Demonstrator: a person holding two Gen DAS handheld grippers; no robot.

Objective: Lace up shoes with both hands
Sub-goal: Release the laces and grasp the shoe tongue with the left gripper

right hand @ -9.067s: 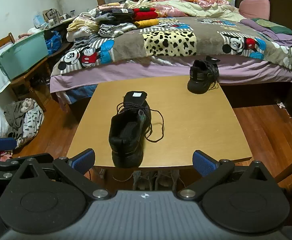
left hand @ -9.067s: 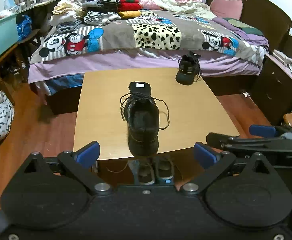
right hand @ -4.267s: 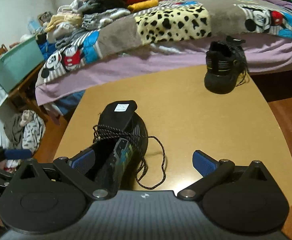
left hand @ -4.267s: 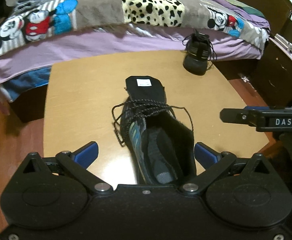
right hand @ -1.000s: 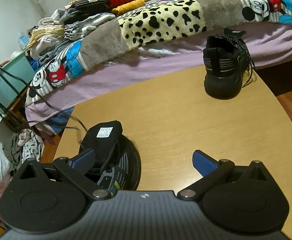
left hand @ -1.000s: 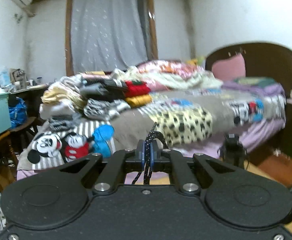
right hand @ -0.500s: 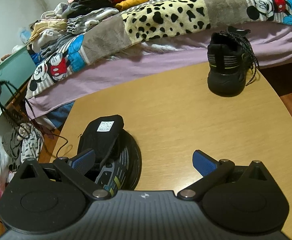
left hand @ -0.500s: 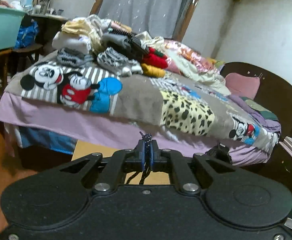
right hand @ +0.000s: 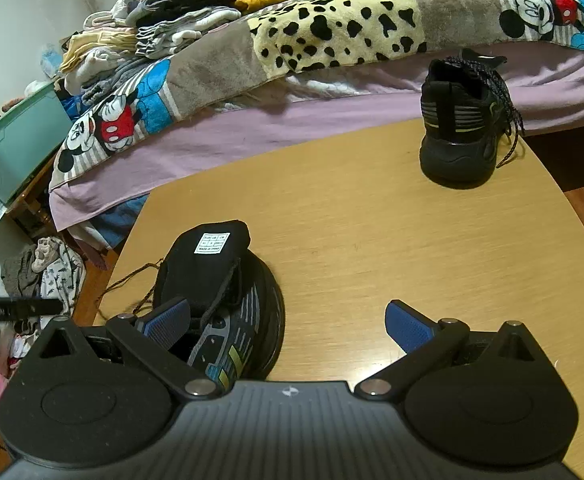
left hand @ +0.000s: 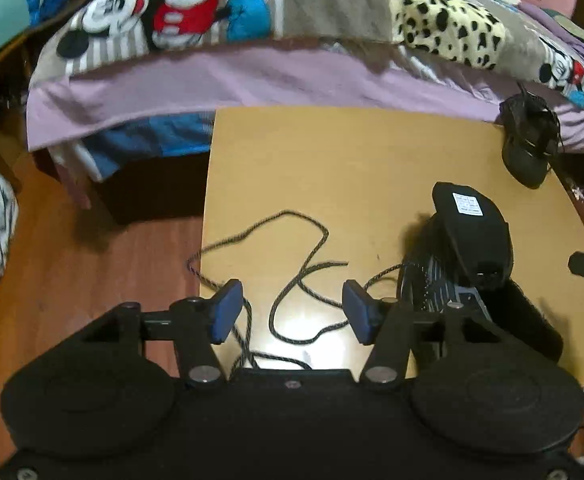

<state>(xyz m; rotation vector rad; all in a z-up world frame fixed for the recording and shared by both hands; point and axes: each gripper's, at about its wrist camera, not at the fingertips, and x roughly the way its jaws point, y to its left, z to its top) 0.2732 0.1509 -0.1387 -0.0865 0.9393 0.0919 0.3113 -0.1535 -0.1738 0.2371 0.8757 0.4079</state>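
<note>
**Shoes and loose lace on the wooden table — items as we find them**

Shoe, near: black, tongue folded up with a white label showing. In the right wrist view we place it at about 8 o'clock on the table; its heel end is cut off behind the gripper body. In the left wrist view the same shoe sits at 3 o'clock, its rear part dark and hard to read.

Lace: black speckled cord, lying in loose loops on the table at 6 to 9 o'clock in the left view. One loop runs over the table's left edge; another stretch passes out of sight under the gripper. Whether any of it is threaded through the eyelets we cannot tell.

Second shoe: black, laced, upright at 1 o'clock near the table's far edge, well apart from the first.

Left gripper: jaws opening; the lace lies on the table beneath the gap, the blue pads pressing nothing.

Right gripper: jaws wide apart. Its left finger overlaps the near shoe's opening; we cannot tell whether it touches. The right finger is over bare wood.

Bed: patterned blanket and folded clothes, beyond the table at 12 o'clock, partly cut off.
</note>
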